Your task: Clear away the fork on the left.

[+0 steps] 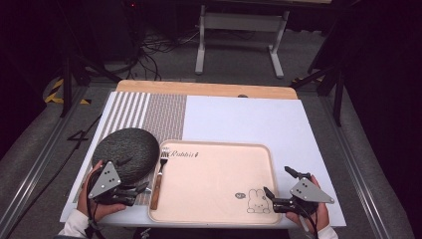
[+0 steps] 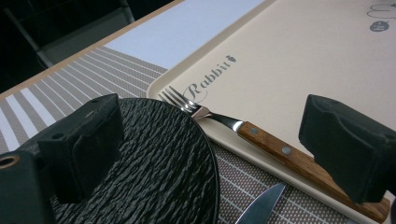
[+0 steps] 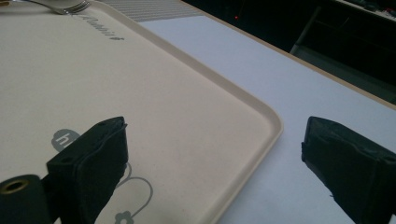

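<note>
Left claw (image 1: 133, 175) sits open at the black plate's (image 1: 124, 149) near edge, right claw (image 1: 279, 186) open over the tray's (image 1: 214, 214) right corner, high view. Left gripper view: jaws spread, fork (image 2: 261, 136) lying on tray rim, knife tip (image 2: 261, 207) below. Right gripper view: jaws apart, straddling tray edge (image 3: 261, 135) and counter (image 3: 280, 70).

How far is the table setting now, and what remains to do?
The fork already lies along the left edge of the beige tray. The left gripper, jaws open, sits by the black plate, which is still on the striped mat beside the tray, with a knife tip near it. The right gripper, also open, straddles the tray's right rim and holds nothing.
</note>
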`<act>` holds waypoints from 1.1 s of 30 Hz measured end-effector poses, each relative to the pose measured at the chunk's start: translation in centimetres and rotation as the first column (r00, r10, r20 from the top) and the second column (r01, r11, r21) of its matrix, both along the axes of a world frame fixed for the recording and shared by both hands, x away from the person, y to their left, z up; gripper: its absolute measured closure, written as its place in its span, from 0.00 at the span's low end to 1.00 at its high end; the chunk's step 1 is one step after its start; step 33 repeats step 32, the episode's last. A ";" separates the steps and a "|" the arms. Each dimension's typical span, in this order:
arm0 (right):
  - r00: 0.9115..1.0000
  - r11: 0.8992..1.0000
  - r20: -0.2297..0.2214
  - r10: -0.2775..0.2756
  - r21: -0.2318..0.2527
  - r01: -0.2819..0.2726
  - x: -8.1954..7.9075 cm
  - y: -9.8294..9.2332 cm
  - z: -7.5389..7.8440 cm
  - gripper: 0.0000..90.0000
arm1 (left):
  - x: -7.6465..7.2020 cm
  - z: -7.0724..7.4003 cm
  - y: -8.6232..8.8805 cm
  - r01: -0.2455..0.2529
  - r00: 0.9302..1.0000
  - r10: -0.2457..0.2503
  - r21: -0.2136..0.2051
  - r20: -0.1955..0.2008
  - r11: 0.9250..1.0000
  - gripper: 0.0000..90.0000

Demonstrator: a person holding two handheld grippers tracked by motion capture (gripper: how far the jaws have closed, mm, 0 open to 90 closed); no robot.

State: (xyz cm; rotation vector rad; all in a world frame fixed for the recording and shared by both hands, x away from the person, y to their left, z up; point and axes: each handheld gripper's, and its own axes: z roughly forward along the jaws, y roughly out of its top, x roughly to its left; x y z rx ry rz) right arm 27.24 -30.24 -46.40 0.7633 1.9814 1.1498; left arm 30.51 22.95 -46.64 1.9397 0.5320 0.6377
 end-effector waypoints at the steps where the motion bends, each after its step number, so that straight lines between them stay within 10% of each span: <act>1: 1.000 1.000 -0.001 -0.001 0.003 0.001 0.0 0.0 0.0 0.09 | 0.0 0.0 0.0 0.006 1.000 -0.006 -0.005 -0.002 1.000 0.08; 33: 0.998 0.998 -0.008 -0.058 0.032 0.058 -0.1 -0.9 -0.1 0.09 | 0.6 0.3 -0.5 0.028 1.000 -0.028 -0.004 0.006 1.000 0.12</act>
